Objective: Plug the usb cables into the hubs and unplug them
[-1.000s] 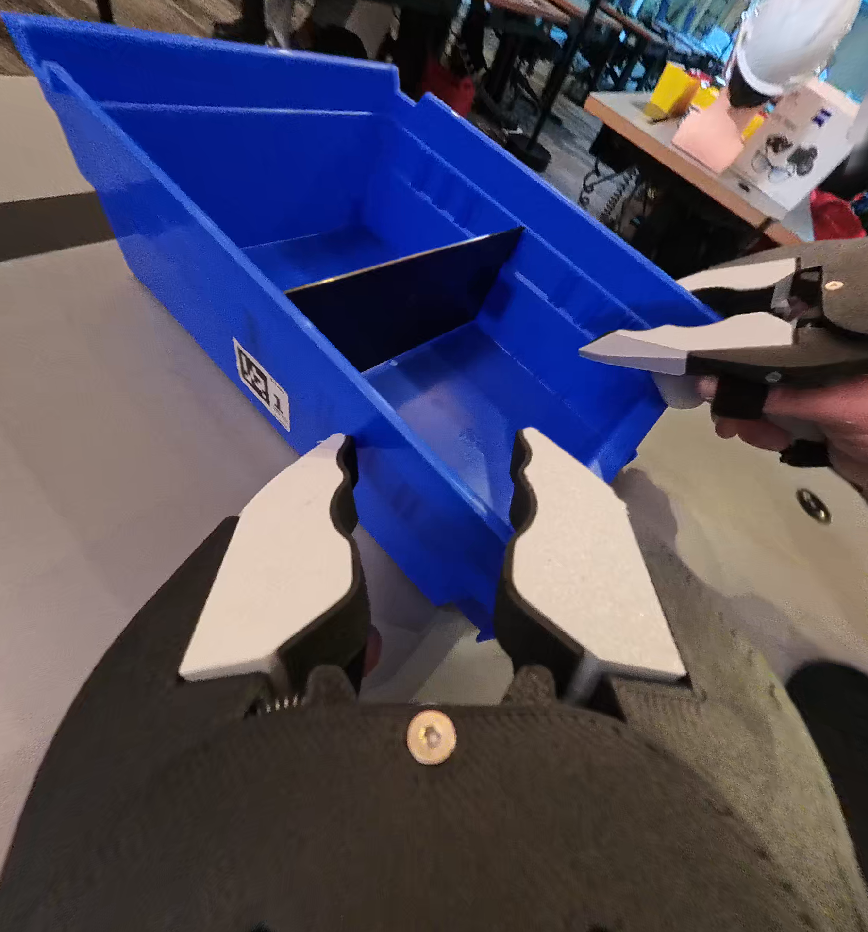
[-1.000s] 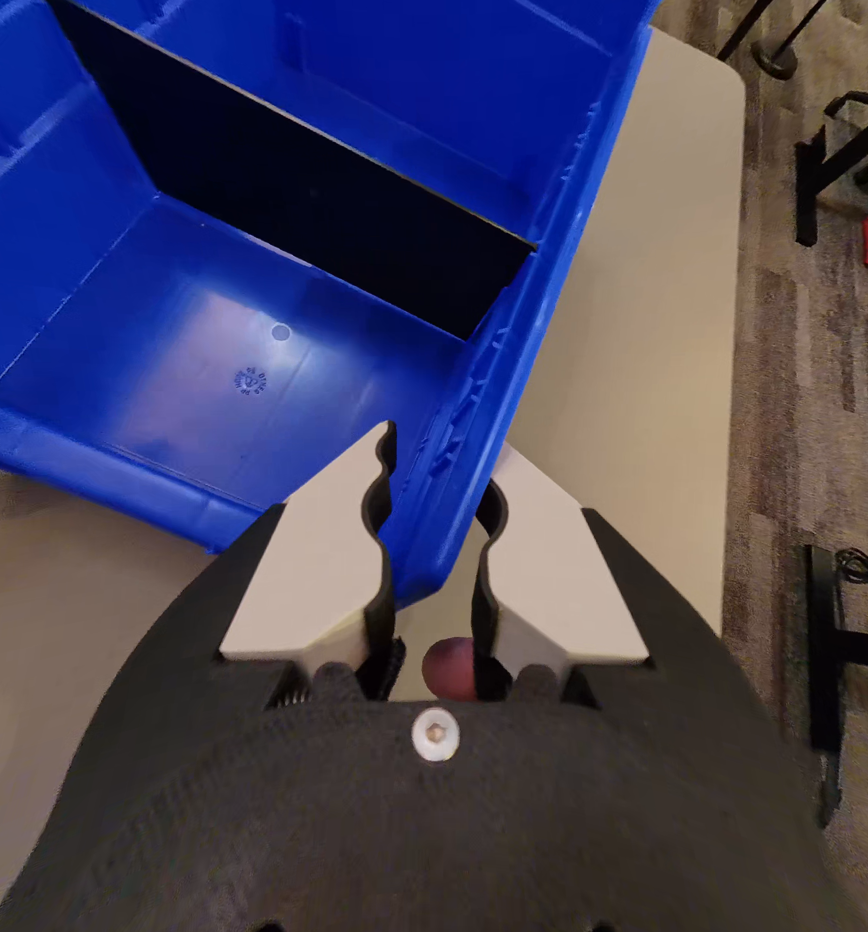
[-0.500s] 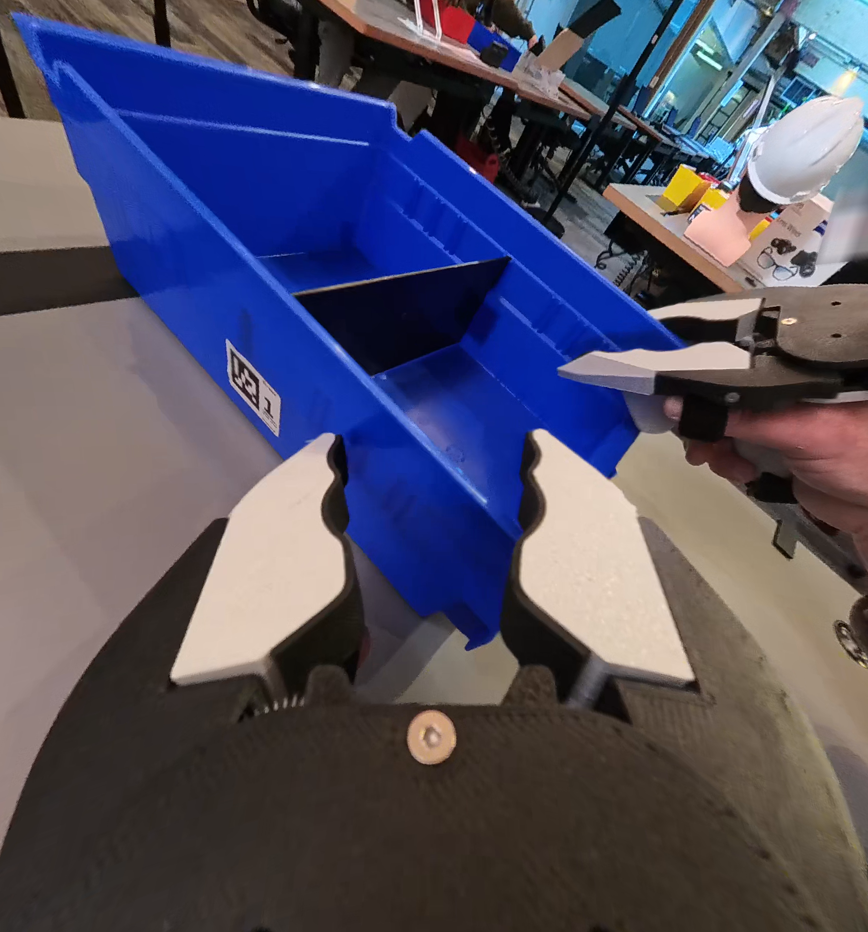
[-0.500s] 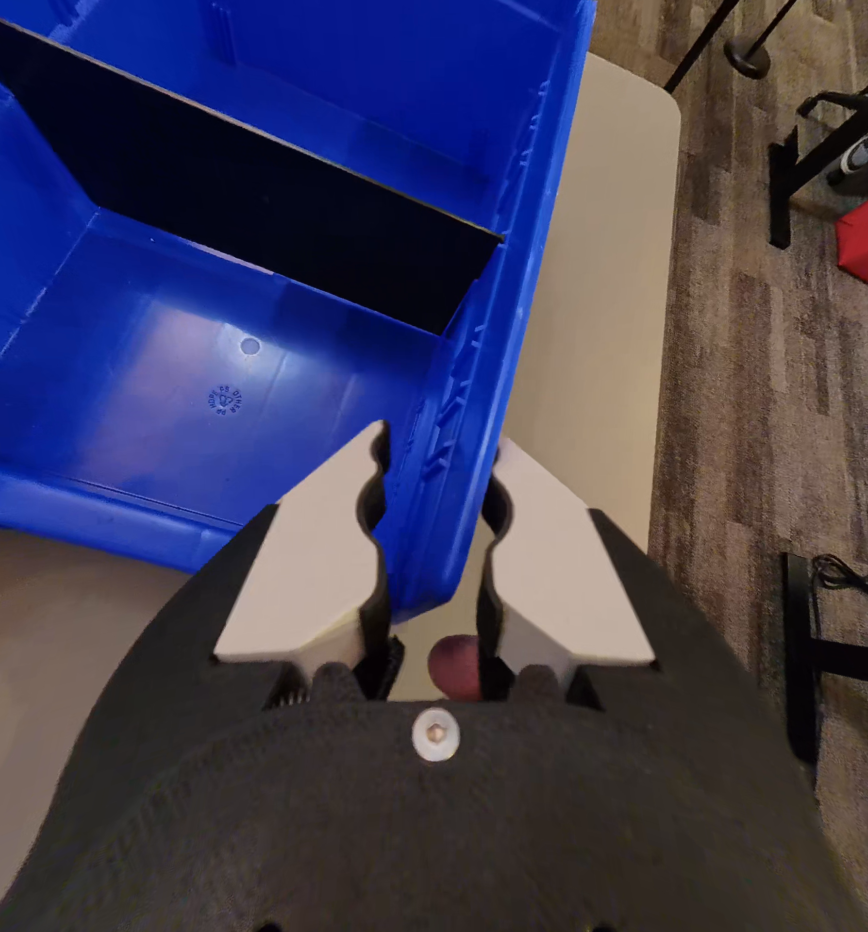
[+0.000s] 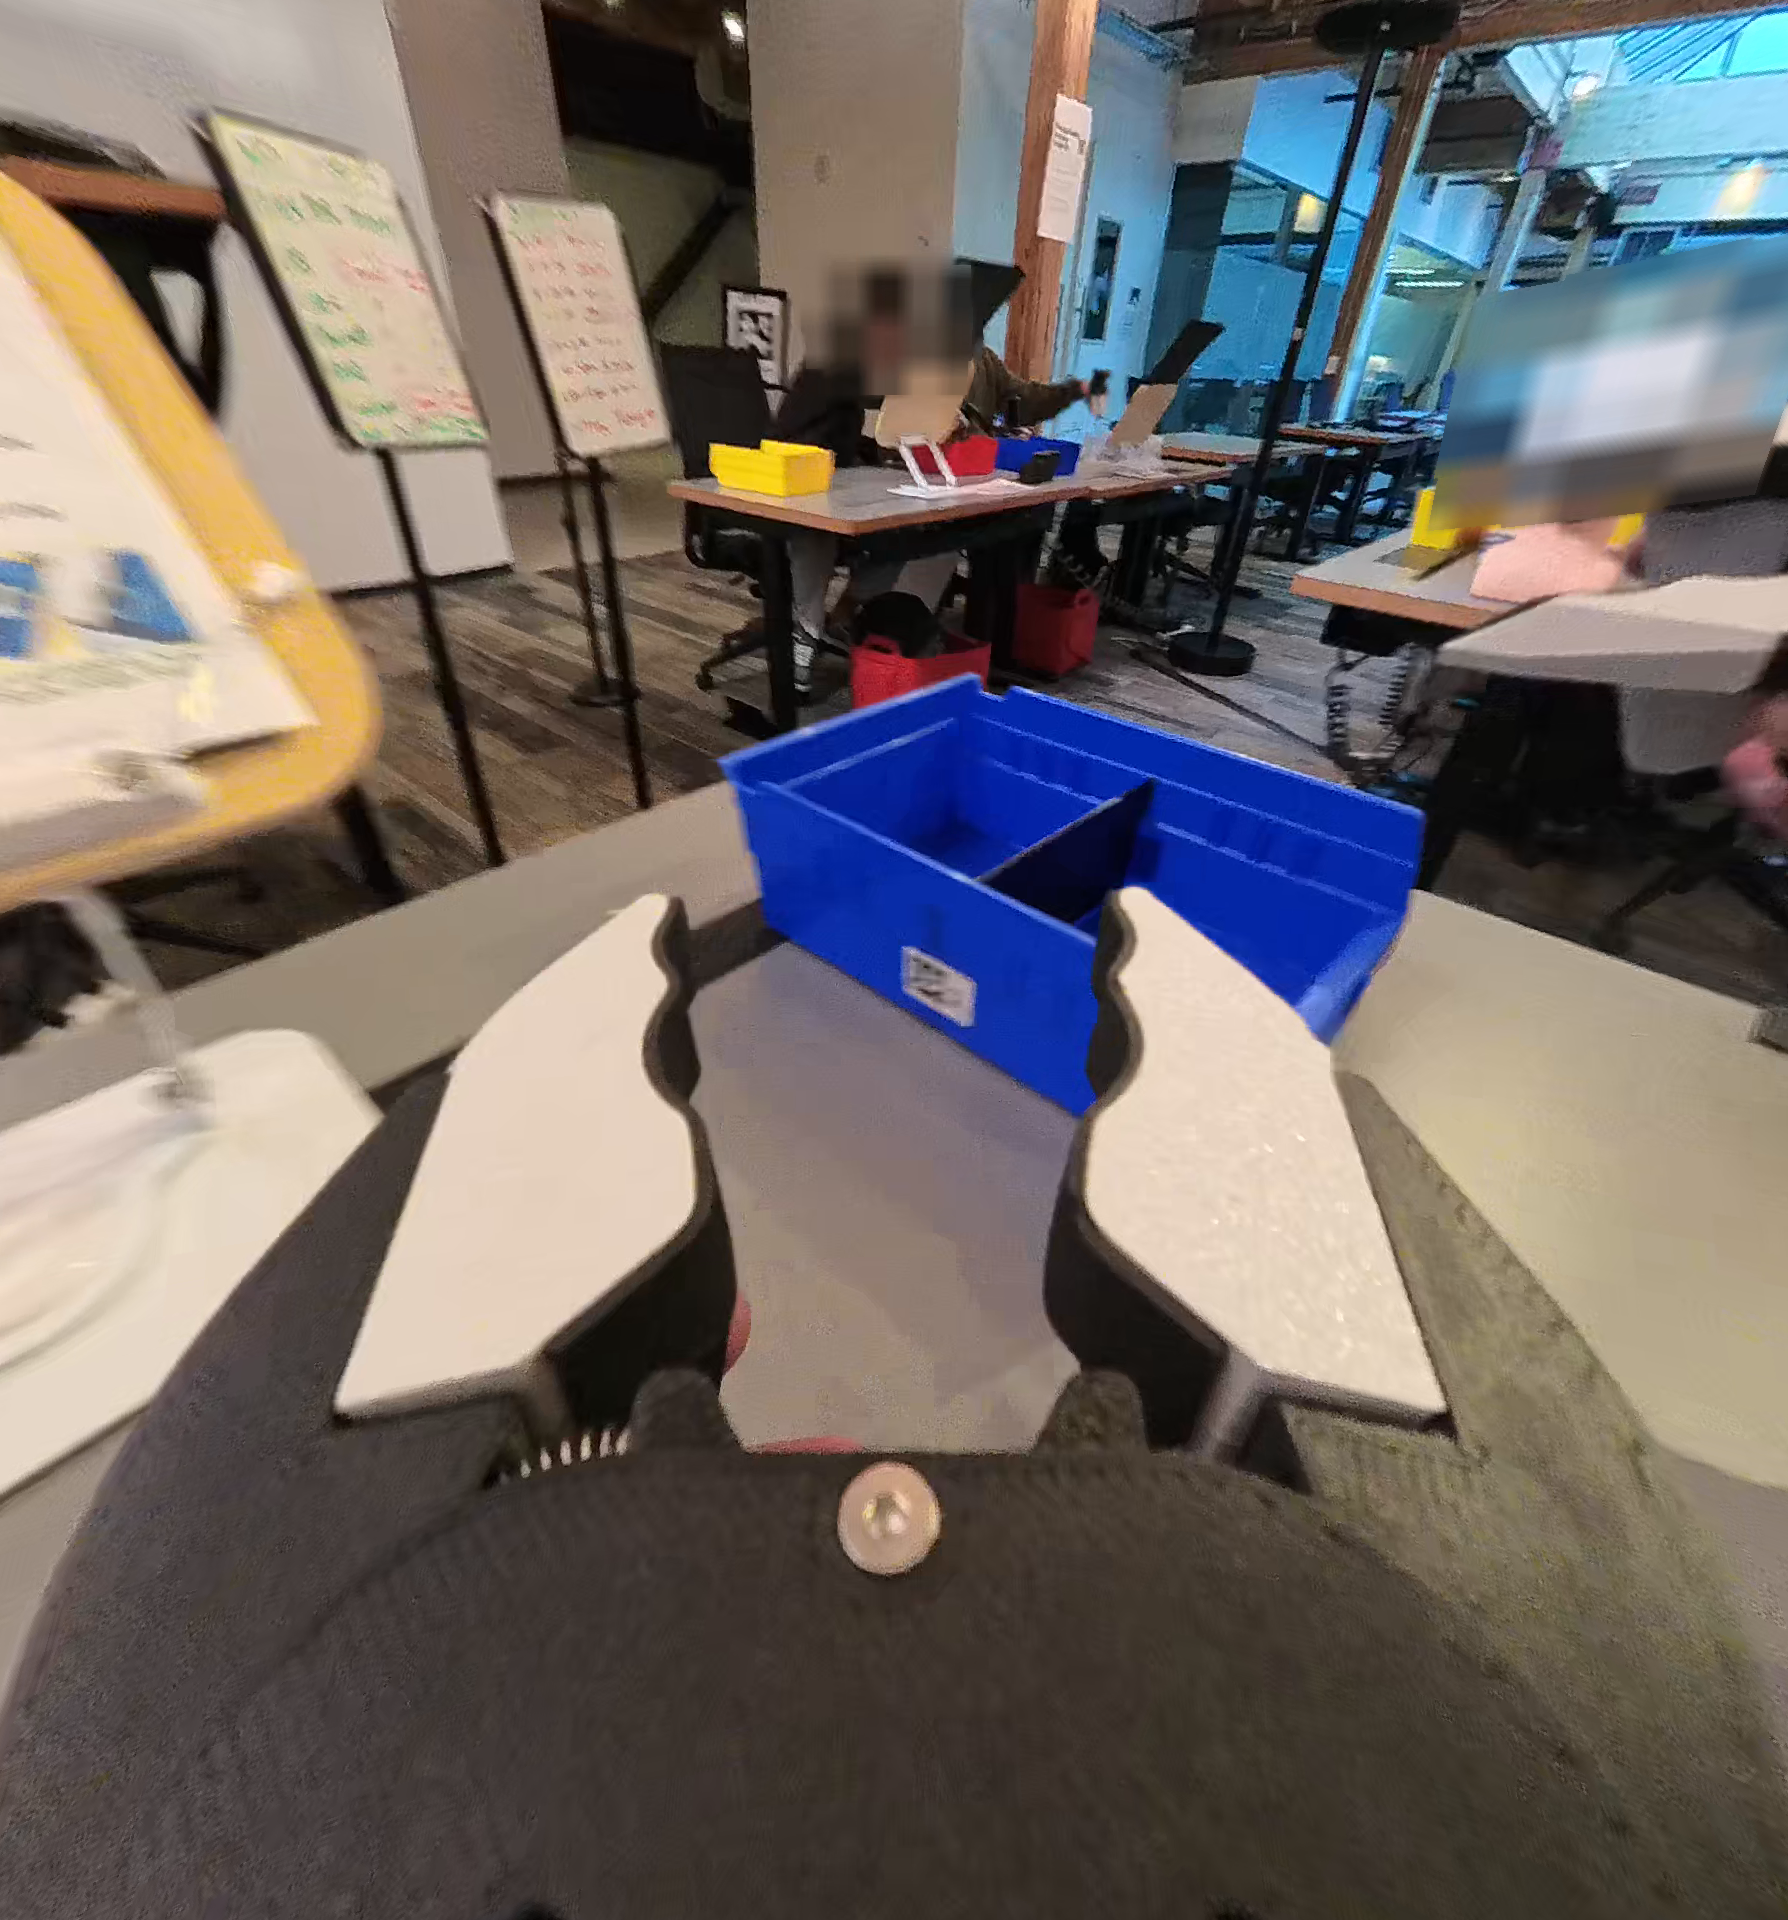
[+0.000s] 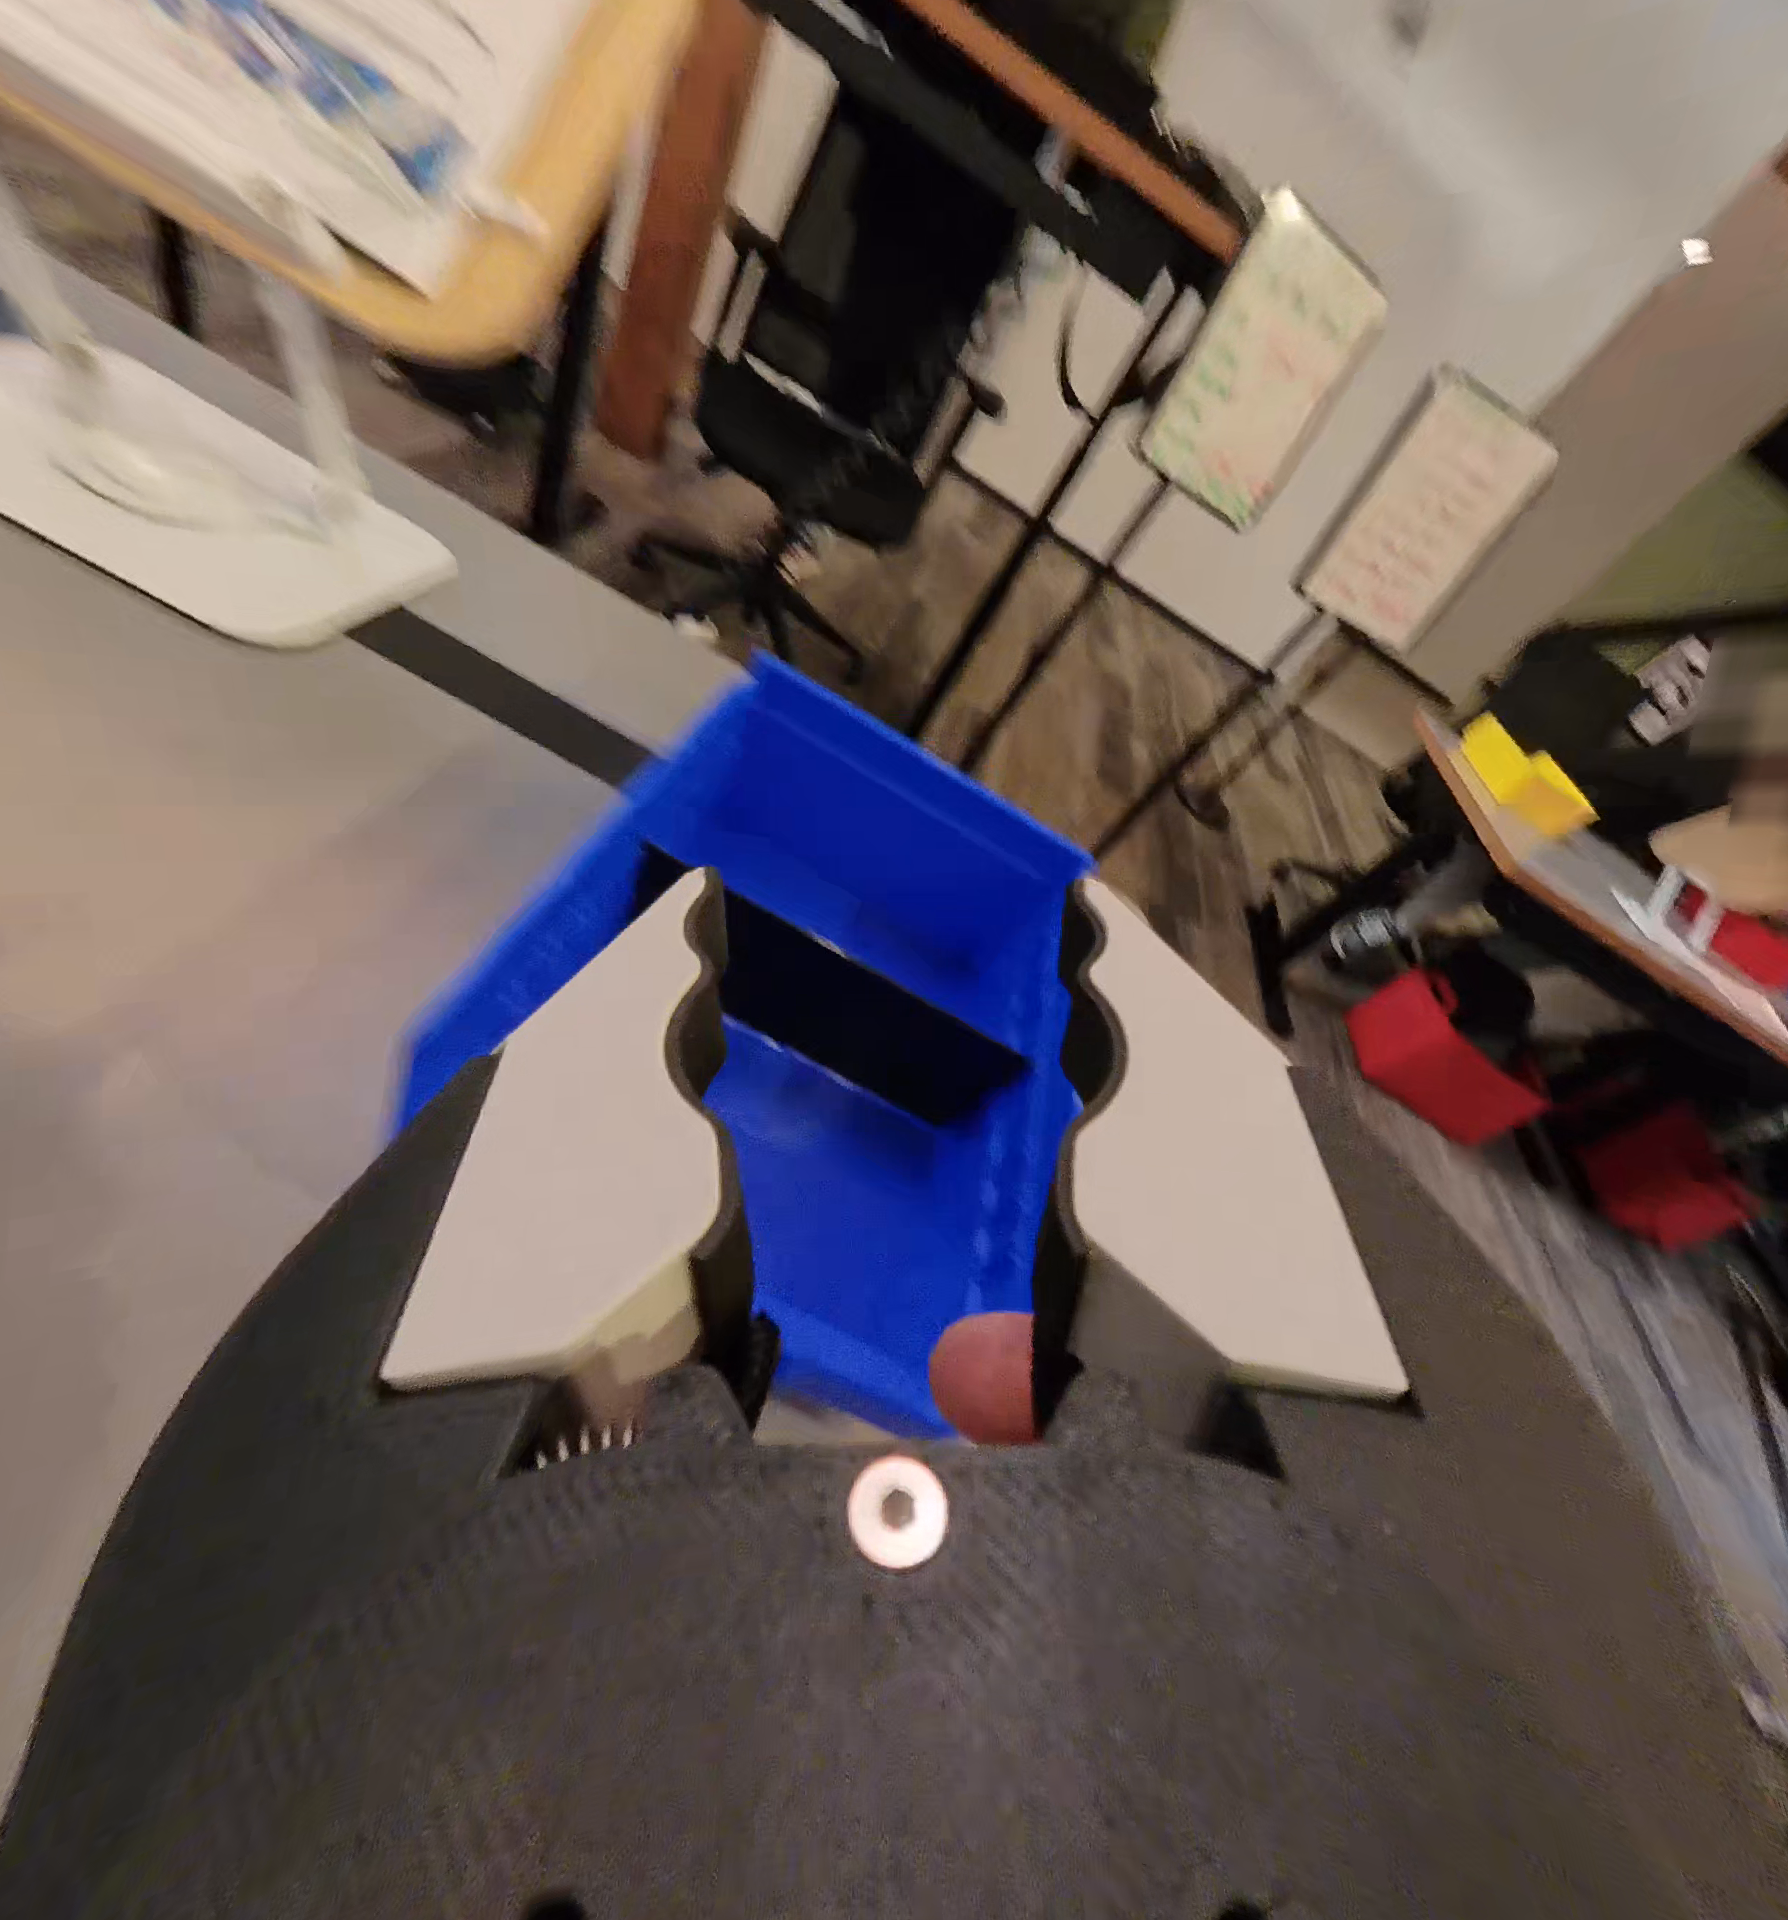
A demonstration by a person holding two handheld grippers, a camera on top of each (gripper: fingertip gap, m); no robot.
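Left and right wrist views. We held the left gripper above the grey table with its tongs spread wide and nothing between them. The blue bin stood on the table ahead of it, apart from both fingers, a black divider splitting it into two compartments; a white label marked its near wall. We saw no usb cables or hubs in either view. Our right gripper likewise had its tongs apart, with the bin framed between them but ungripped, seen end-on and blurred. A white stand base sat at the far left of the table. Beyond, two whiteboards stood on the floor.
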